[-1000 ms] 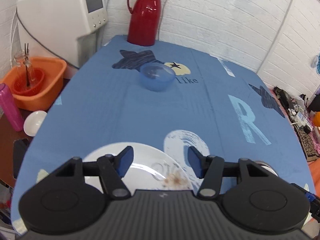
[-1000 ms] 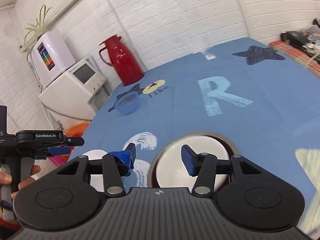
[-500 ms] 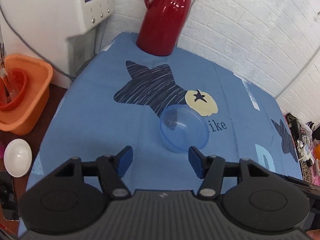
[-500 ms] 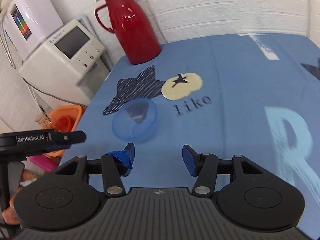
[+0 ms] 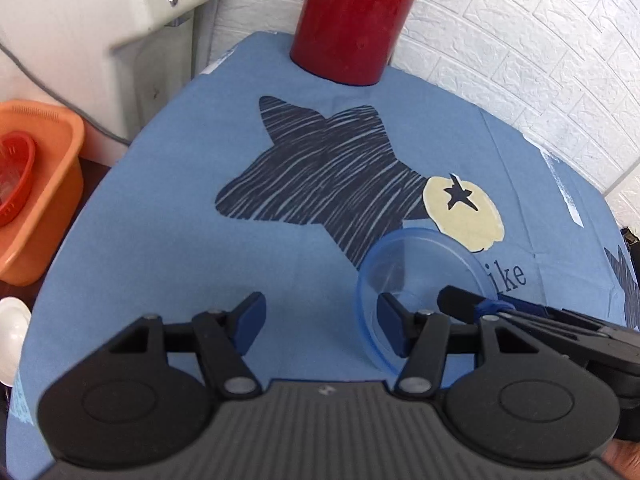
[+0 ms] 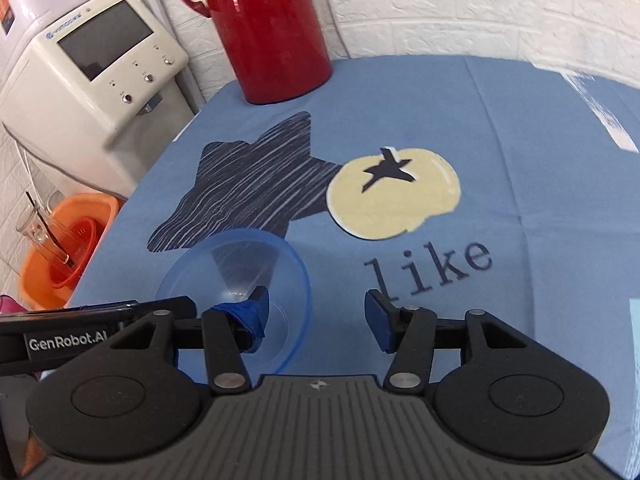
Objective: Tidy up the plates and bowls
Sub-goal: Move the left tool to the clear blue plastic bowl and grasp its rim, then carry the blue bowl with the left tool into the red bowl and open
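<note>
Both grippers, your left point(image 5: 318, 328) and right point(image 6: 316, 320), hang spread and empty around the blue bowl point(image 6: 240, 300) on the blue tablecloth point(image 6: 520, 140), so you risk knocking them together, or tipping that light bowl by its rim.

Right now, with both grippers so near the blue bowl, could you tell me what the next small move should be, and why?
Probably close the right gripper on the blue bowl. Its jaws are open, and its left finger seems to sit inside the near rim, the other outside. The left gripper is also open, one finger at the bowl's opposite edge.
</note>
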A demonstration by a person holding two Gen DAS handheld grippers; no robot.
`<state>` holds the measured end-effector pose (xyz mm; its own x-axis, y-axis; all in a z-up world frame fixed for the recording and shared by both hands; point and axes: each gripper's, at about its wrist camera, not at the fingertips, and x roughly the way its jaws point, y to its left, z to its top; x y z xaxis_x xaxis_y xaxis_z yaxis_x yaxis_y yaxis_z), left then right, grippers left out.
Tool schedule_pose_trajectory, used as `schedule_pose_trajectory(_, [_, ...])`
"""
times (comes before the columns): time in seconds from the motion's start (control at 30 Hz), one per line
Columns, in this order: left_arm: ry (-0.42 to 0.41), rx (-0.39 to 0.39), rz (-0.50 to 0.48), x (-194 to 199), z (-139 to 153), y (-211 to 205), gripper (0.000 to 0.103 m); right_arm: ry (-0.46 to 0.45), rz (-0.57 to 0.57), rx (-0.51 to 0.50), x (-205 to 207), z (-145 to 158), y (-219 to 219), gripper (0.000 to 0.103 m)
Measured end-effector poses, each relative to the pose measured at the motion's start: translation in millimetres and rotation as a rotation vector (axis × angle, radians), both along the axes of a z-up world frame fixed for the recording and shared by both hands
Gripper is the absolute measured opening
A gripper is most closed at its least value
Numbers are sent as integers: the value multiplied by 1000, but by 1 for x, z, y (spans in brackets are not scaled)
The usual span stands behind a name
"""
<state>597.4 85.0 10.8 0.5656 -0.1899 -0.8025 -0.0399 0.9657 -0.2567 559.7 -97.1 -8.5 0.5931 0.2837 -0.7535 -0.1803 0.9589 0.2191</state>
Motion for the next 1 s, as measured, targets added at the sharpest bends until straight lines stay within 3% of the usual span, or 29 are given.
schedule_pose_trajectory(0.2, [-7, 65, 5, 2, -10, -3, 57, -17, 36, -30, -2, -5, 11, 29])
schedule_pose_trajectory(0.27, [-24, 76, -26, -1, -9, -6, 38, 8, 55, 20, -5, -4, 13, 25])
schedule_pose_trajectory(0.3, [-21, 69, -31, -3, -8, -7, 23, 21, 60, 35, -7, -3, 15, 23])
schedule_pose_trajectory(0.33, [-17, 67, -33, -5, -7, -7, 17, 25, 61, 37, -9, -2, 18, 23])
schedule_pose_trajectory(0.47, [-22, 31, -35, -17, 1, -3, 17, 23, 51, 63, -19, 5, 18, 23])
schedule_pose_trajectory(0.7, [-29, 14, -52, -46, 13, -6, 17, 98, 1, 179, -42, 6, 3, 23])
schedule_pose_trajectory(0.9, [-26, 3, -35, -51, 8, -10, 20, 47, -25, 88, -38, 2, 9, 25])
schedule_pose_trajectory(1.0, [-57, 34, -6, -44, 7, -6, 32, 25, 11, 11, -25, 3, 18, 27])
